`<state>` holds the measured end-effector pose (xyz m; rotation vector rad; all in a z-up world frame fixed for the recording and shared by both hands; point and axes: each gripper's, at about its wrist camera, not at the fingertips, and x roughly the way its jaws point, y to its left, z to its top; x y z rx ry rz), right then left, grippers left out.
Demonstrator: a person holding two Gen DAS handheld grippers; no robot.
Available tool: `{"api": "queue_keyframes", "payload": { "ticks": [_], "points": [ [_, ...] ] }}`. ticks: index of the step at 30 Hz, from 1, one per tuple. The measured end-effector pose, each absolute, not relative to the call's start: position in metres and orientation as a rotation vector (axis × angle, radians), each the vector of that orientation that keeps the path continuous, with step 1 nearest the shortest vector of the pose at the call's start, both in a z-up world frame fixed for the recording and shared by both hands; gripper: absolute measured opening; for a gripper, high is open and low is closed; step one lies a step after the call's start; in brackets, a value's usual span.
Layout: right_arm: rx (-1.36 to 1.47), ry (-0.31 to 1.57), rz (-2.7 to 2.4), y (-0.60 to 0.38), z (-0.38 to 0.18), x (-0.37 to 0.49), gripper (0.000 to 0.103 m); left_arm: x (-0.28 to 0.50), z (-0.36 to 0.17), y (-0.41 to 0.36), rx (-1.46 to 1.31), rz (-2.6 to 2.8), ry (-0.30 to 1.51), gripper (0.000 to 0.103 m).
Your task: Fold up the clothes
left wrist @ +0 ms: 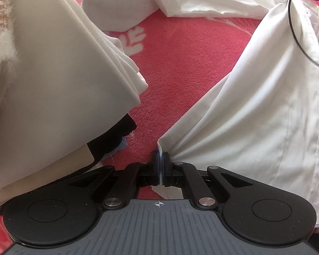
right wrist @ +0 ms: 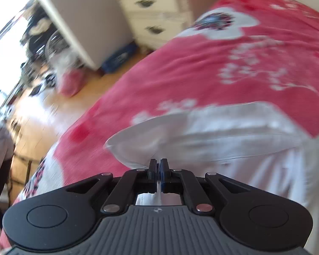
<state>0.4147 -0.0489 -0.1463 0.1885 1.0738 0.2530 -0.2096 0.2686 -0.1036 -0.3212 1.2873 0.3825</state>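
The left hand-held gripper (left wrist: 160, 156) is clenched on a pinched edge of a white shirt (left wrist: 255, 110), a sliver of the cloth showing between its closed jaws and below them. From that pinch the shirt fans out to the right in taut creases, its seam running along the right side, and lies over a pink blanket (left wrist: 180, 74) with a white pattern that covers the bed. To the left, touching the blanket, sits a stack of folded clothes (left wrist: 59, 68), cream and white on top with a black piece under its lower corner. More crumpled white garments (left wrist: 159, 2) lie across the top of the view, and a thin black cable (left wrist: 295, 34) loops over the shirt at upper right.

The right hand-held gripper (right wrist: 158, 162) is likewise clamped on white shirt fabric, with cloth visible in the slot between its jaws; the picture is blurred. The shirt spreads rightward over the same pink blanket. Beyond the bed stand a cream dresser (right wrist: 159, 14) and a wooden floor (right wrist: 53, 110).
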Motion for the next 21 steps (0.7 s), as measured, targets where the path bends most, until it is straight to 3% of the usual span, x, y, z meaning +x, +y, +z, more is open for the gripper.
{"api": "queue_keyframes", "payload": {
  "ticks": [7,9,11,12,13,21],
  "points": [
    [0.404,1.054,0.037,-0.134,-0.161,0.415,0.001,-0.231,-0.095,0.278,-0.327,0.373,1.283,0.001],
    [0.515,1.084,0.122,-0.146,-0.161,0.404,0.006,-0.239,-0.092,0.281,-0.332,0.372,1.28,0.001],
    [0.549,1.135,0.21,-0.146,-0.159,0.39,0.018,-0.246,-0.088,0.284,-0.337,0.371,1.277,0.001],
    [0.533,1.174,0.249,-0.141,-0.159,0.382,0.033,-0.25,-0.087,0.286,-0.339,0.371,1.275,0.001],
    [0.512,1.21,0.282,-0.137,-0.159,0.374,0.042,-0.254,-0.085,0.287,-0.341,0.371,1.273,0.001],
    [0.459,1.321,0.425,-0.128,-0.189,0.3,0.041,-0.291,-0.073,0.301,-0.371,0.354,1.229,0.001]
  ]
}}
